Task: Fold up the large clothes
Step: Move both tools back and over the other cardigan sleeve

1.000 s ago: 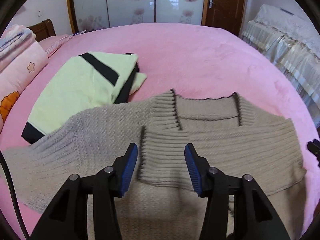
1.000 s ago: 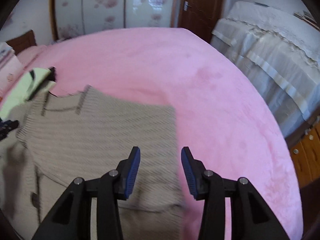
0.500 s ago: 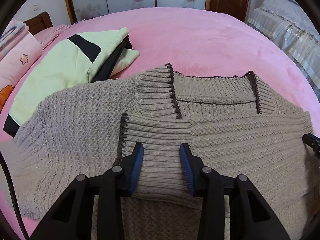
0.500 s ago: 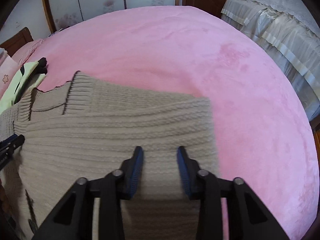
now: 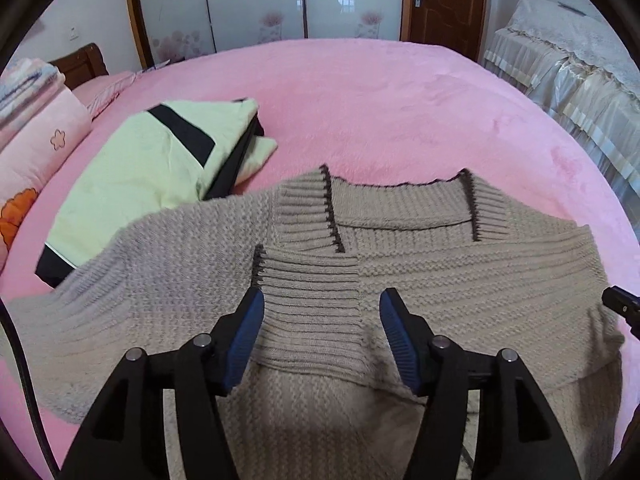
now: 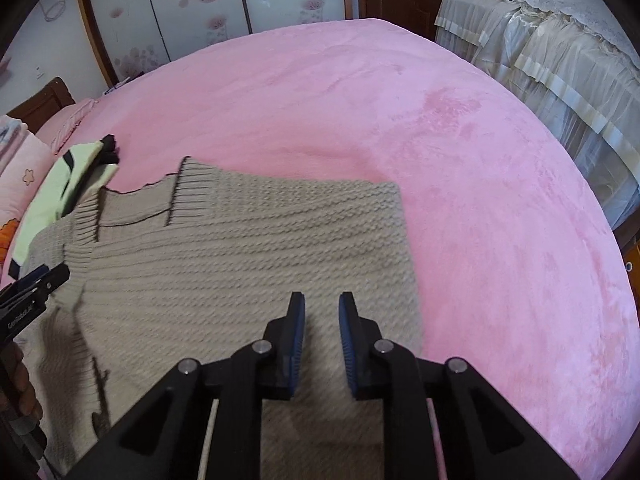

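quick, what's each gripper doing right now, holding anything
left gripper: jaws opening wide over the beige sweater, gripping nothing.
right gripper: jaws narrow with a gap; a grip on the sweater cannot be told.

We can read only one bit of lettering: small white print on the side of the left gripper (image 6: 34,294), seen at the left edge of the right wrist view. It seems to begin "Gen" and run on to something like "GenRobot", but the blur keeps us from being sure. We find no readable words or numbers anywhere else in either view.
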`<state>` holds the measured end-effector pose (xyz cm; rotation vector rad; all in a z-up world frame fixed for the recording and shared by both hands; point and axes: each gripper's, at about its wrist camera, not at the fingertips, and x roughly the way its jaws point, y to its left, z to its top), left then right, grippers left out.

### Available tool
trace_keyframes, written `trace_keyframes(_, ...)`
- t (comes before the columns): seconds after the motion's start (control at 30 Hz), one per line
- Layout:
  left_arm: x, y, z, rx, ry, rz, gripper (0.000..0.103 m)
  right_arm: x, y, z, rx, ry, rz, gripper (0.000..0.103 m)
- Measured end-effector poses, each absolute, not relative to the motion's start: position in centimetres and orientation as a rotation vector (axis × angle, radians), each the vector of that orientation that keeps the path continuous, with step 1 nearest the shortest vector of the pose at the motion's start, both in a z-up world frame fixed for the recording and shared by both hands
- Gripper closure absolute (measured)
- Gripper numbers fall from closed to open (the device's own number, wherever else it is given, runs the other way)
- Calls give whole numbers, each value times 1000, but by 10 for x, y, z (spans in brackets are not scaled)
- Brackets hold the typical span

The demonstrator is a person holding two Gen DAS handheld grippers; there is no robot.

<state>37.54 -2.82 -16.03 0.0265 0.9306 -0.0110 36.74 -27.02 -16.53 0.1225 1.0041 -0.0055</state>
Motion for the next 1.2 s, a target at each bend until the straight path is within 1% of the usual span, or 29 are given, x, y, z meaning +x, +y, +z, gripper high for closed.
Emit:
trace_keyframes(0.07,365,-29,-147,30,914,-18,38,360,-267,-158,136,1001,9,86)
trace_keyframes(0.1,360,-29,-140,32,904,-17,33,355,-265,-154,142,998,14,86)
trace_keyframes(0.13,353,-30,-132,36,890,-15,29,349,-262,-147,149,992,24,85)
trace_keyframes(0.4,304,-29,-73,50,823,-49,27,305,-240,-101,171,937,72,80)
trace_keyframes(0.47,291,-28,-62,46,812,-55,24,292,-234,-89,173,926,90,78)
trace_keyframes(0.53,273,-25,-47,41,795,-56,18,278,-225,-78,169,910,107,72)
trace_keyframes(0.63,247,-20,-32,37,781,-68,17,259,-213,-65,159,890,122,65)
trace_keyframes(0.9,192,10,1,12,774,-72,17,215,-174,-39,157,869,187,64)
trace_keyframes(1.2,148,79,30,38,740,12,16,194,-108,-20,132,862,303,64)
